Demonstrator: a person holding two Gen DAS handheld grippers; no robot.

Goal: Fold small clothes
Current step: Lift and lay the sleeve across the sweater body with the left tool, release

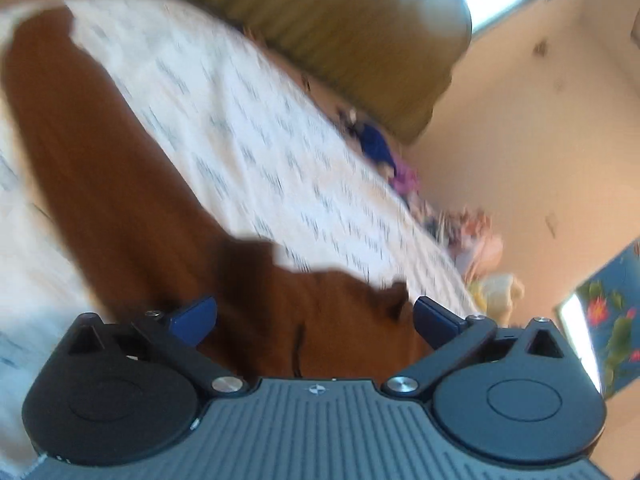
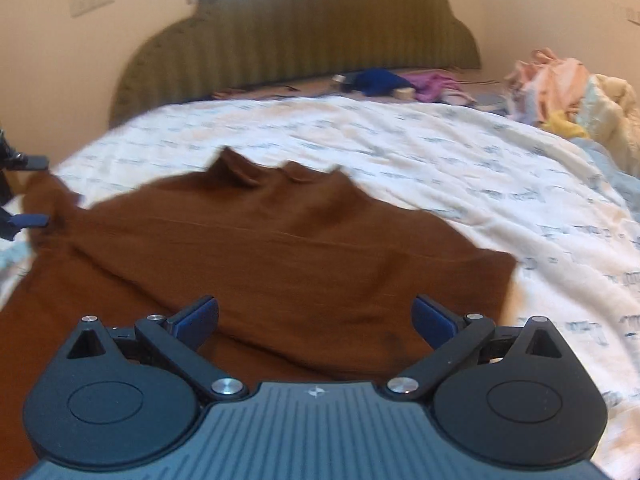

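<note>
A brown garment (image 2: 280,248) lies spread on the bed, collar toward the headboard. In the left wrist view it is a long brown strip (image 1: 100,160) running away from me, blurred. My left gripper (image 1: 315,312) is open, its blue pads wide apart above the brown cloth and gripping nothing. It also shows at the left edge of the right wrist view (image 2: 38,191), its fingers apart at the end of the garment's sleeve. My right gripper (image 2: 315,308) is open too, hovering over the garment's near part with nothing pinched.
The bed has a white sheet with a grey-blue print (image 2: 440,152) and an olive ribbed headboard (image 2: 300,40). A blue cloth (image 2: 376,80) and a pink one (image 2: 432,80) lie by the headboard. A heap of pale clothes (image 2: 560,84) sits at the right.
</note>
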